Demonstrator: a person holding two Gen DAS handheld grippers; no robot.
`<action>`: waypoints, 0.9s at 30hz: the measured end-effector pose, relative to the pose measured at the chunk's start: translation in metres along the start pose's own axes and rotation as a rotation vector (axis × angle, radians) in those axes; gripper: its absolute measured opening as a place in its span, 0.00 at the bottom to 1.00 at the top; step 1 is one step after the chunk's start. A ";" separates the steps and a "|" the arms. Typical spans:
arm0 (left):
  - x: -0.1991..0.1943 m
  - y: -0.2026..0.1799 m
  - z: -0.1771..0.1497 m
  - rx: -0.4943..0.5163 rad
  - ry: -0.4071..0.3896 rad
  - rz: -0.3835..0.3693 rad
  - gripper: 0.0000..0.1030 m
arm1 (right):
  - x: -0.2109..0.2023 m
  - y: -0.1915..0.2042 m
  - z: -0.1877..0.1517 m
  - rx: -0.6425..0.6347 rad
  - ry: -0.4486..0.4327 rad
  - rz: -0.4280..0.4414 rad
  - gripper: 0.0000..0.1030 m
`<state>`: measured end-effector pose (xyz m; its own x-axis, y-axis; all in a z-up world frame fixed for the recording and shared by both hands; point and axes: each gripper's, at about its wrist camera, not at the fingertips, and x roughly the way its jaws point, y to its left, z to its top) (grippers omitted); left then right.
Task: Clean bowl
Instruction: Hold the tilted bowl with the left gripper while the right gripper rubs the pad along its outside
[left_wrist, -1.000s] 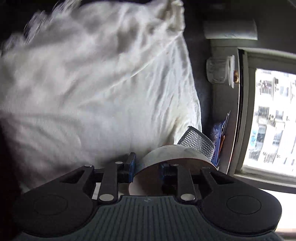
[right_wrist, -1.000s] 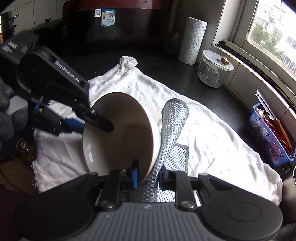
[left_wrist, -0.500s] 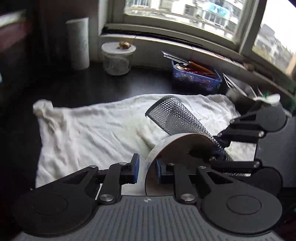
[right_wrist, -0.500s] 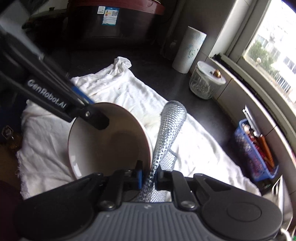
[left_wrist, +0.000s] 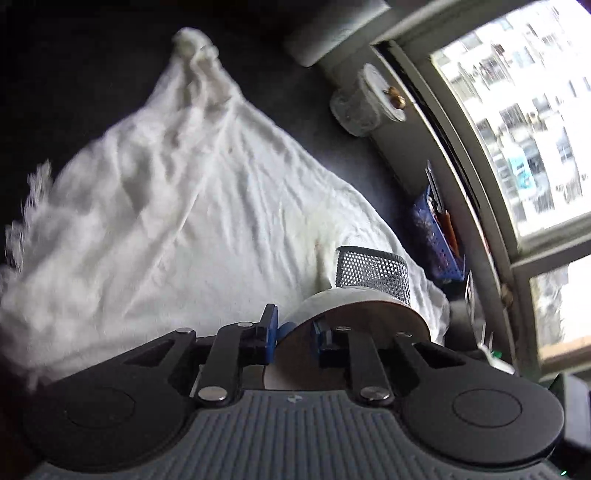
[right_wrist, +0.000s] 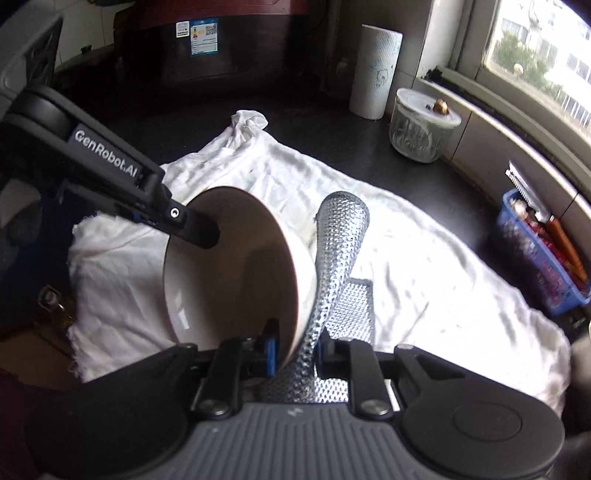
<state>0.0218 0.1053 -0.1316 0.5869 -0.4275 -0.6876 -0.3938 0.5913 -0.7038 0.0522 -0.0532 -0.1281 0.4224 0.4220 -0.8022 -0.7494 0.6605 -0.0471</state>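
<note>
My right gripper (right_wrist: 295, 350), low in the middle of the right wrist view, is clamped narrowly on a silvery mesh scrubbing cloth (right_wrist: 334, 266), and its jaws have just been opening a little with the cloth between them; the cloth rises from the pads, bends over and lies against the white outside of the bowl (right_wrist: 229, 266). The bowl sits just left of centre in that view, tipped on its side with its brown-rimmed opening turned toward the left of the frame. My left gripper (right_wrist: 192, 229) reaches in from the upper left of the same frame and pinches the bowl's upper rim, one finger inside and one outside. In the left wrist view that gripper (left_wrist: 293, 332) shows at lower centre with the bowl's wall (left_wrist: 354, 314) between its blue pads, the jaws narrow and just now easing apart slightly around the rim, and the mesh cloth (left_wrist: 373, 269) stands up just behind the bowl. Under both lies a rumpled white towel (right_wrist: 424, 258) spread across the dark counter (right_wrist: 314, 122). Toward the upper right of the right wrist frame stand a roll of paper towel (right_wrist: 375, 70) and a lidded glass jar (right_wrist: 423, 125) beside the window sill, and a blue basket (right_wrist: 535, 258) of utensils sits at the right edge.
</note>
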 end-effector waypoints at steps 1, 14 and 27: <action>0.002 0.006 0.000 -0.049 0.010 -0.012 0.18 | 0.000 0.000 0.000 0.005 -0.001 0.007 0.21; 0.028 0.020 -0.005 -0.166 0.127 -0.075 0.17 | -0.002 0.007 0.000 -0.098 -0.027 -0.116 0.15; 0.000 -0.101 -0.028 0.828 -0.072 0.172 0.15 | -0.007 0.008 0.004 -0.177 -0.015 -0.101 0.17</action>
<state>0.0416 0.0268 -0.0659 0.6212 -0.2577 -0.7401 0.1471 0.9659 -0.2129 0.0457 -0.0487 -0.1210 0.5061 0.3694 -0.7794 -0.7806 0.5805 -0.2317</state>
